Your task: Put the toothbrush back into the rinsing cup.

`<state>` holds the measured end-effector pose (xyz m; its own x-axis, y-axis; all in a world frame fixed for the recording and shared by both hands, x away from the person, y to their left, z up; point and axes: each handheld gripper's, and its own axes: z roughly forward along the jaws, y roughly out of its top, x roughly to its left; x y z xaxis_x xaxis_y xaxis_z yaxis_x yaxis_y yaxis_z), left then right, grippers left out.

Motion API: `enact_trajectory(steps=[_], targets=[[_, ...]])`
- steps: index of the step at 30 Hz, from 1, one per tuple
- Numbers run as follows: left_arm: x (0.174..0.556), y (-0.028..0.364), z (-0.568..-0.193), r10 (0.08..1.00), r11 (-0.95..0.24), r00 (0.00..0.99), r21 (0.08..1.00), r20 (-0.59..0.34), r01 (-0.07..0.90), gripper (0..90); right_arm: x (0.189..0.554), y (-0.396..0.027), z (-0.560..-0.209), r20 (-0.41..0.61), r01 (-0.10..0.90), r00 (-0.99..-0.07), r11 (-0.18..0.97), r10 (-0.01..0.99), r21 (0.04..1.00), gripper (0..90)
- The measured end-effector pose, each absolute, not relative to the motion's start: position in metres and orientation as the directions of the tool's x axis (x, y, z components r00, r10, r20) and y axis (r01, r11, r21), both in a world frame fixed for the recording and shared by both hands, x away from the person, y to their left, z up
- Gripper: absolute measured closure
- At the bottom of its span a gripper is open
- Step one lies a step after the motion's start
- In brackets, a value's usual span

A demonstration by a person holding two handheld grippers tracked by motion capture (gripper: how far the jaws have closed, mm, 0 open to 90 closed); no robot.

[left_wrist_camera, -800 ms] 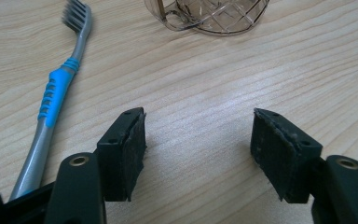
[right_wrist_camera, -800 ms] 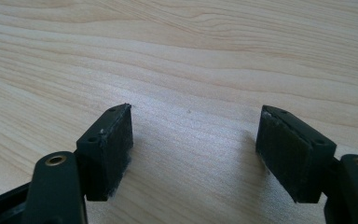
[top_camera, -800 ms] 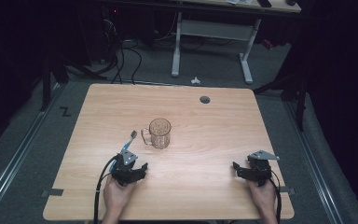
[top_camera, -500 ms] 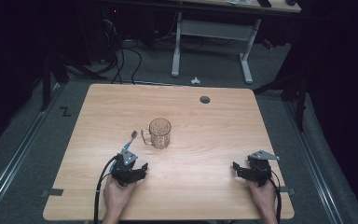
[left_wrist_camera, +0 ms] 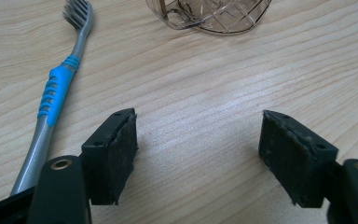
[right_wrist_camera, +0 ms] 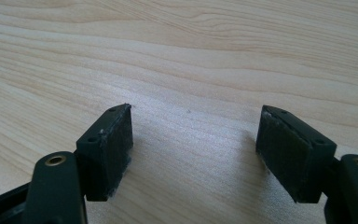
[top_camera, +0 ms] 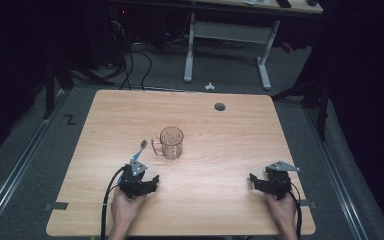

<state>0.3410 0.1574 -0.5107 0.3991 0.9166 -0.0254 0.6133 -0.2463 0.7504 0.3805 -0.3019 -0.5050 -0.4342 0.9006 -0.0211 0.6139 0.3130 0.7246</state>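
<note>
Toothbrush (left_wrist_camera: 58, 88) lies at the left of my left gripper view, just outside my left gripper (left_wrist_camera: 198, 140), beside the glass mug (top_camera: 170, 142) mid-table. Both left and right gripper (right_wrist_camera: 193, 140) gape wide, empty, near the table's (top_camera: 230, 210) lower edge, bare wood ahead.

Toothbrush (top_camera: 139, 150) just left of mug (top_camera: 171, 142), on table (top_camera: 220, 150).

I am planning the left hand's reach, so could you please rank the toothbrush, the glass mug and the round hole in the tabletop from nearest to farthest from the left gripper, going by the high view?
From the left gripper, open:
1. Grey toothbrush with blue grip, just ahead, slightly left.
2. Clear patterned glass mug, ahead and right.
3. Round dark hole in the wooden tabletop, far right, near the back edge.
</note>
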Motion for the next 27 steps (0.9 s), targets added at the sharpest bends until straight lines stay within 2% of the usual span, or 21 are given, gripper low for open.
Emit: enact_trajectory(steps=[10, 14, 22, 27], targets=[[0.341, 0.157, -0.511, 0.913, -0.263, 0.409, 0.749, -0.012, 0.609, 28.1, 0.381, -0.302, -0.505, -0.021, 0.614, -0.434, 0.313, 0.901, 0.725, 27.3], [0.340, 0.159, -0.510, 0.915, -0.257, 0.403, 0.749, -0.014, 0.610, 32.1, 0.381, -0.302, -0.505, -0.021, 0.614, -0.434, 0.313, 0.900, 0.724, 27.3], [0.337, 0.166, -0.507, 0.922, -0.242, 0.386, 0.746, -0.021, 0.620, 32.4, 0.381, -0.302, -0.505, -0.021, 0.614, -0.435, 0.313, 0.900, 0.724, 27.3], [0.334, 0.172, -0.503, 0.922, -0.227, 0.384, 0.743, -0.044, 0.630, 36.2, 0.381, -0.302, -0.505, -0.021, 0.614, -0.434, 0.313, 0.900, 0.724, 27.3]])
